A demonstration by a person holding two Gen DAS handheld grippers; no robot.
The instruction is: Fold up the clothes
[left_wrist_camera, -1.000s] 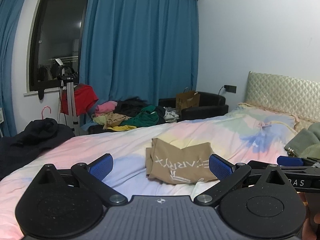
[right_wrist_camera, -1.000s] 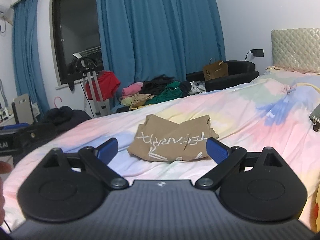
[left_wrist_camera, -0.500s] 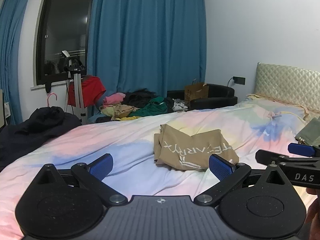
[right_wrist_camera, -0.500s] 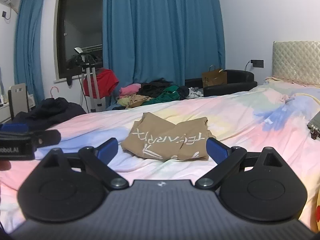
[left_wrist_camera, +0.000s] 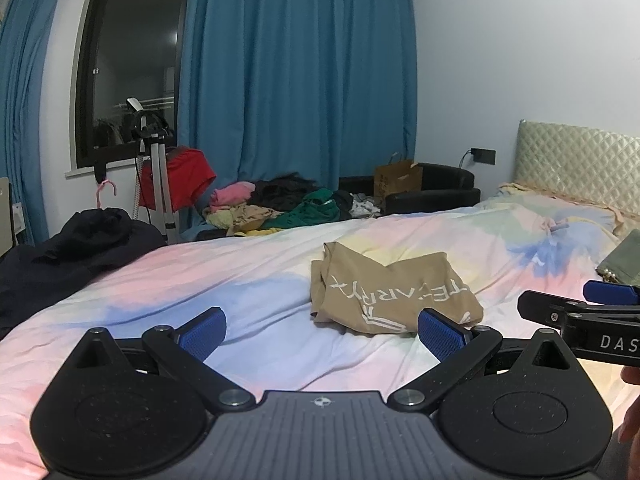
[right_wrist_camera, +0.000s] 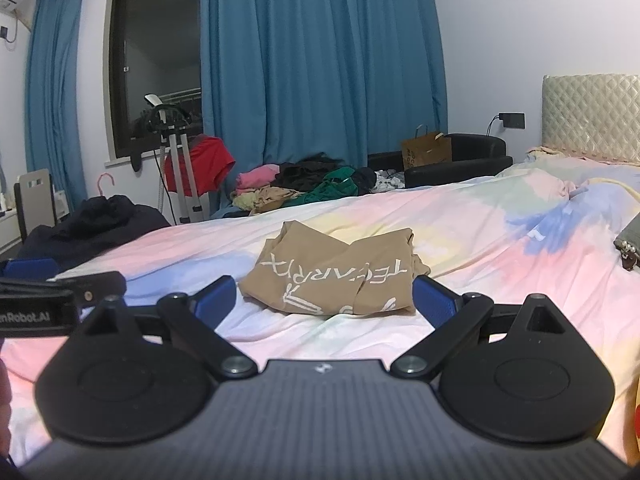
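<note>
**Both tools spread and empty over bed; tan garment lies folded ahead**

Left tool [left_wrist_camera: 322, 330]: fingers wide apart, blue pads [left_wrist_camera: 203, 332] facing inward, nothing between them. It hangs above the near part of the bed [left_wrist_camera: 168, 292], apart from the cloth. In the right wrist view its black body enters at the left edge.

Right tool [right_wrist_camera: 324, 294]: fingers likewise wide apart, blue pads [right_wrist_camera: 434, 300] bare, nothing gripped. It is held above the bed, just short of the garment. In the left wrist view its body enters at the right edge, lettering "DAS" legible. Part of a hand [left_wrist_camera: 633, 408] shows below it at the frame edge.

Task item: a tan shirt [right_wrist_camera: 340, 276] lies on the pastel tie-dye bedcover, folded into a compact, roughly rectangular bundle with white lettering facing up. Its top edge dips in a shallow V. From the right wrist view it sits centred between the two pads; from the left wrist view it lies toward the right pad. No tool touches it.

Surroundings: dark clothing [left_wrist_camera: 76, 248] is heaped at the left edge of the bed. Beyond the bed, a pile of mixed clothes [left_wrist_camera: 280, 208] in pink, yellow, green and black lies before blue curtains [left_wrist_camera: 296, 72]. A tripod [left_wrist_camera: 154, 168] with a red garment [left_wrist_camera: 184, 176] stands at a dark window [left_wrist_camera: 132, 52]. A black armchair [left_wrist_camera: 436, 192] holds a brown paper bag [left_wrist_camera: 398, 178]. A quilted headboard [left_wrist_camera: 580, 160] stands at right, and a grey-green item [left_wrist_camera: 624, 260] lies at the bed's right edge.
</note>
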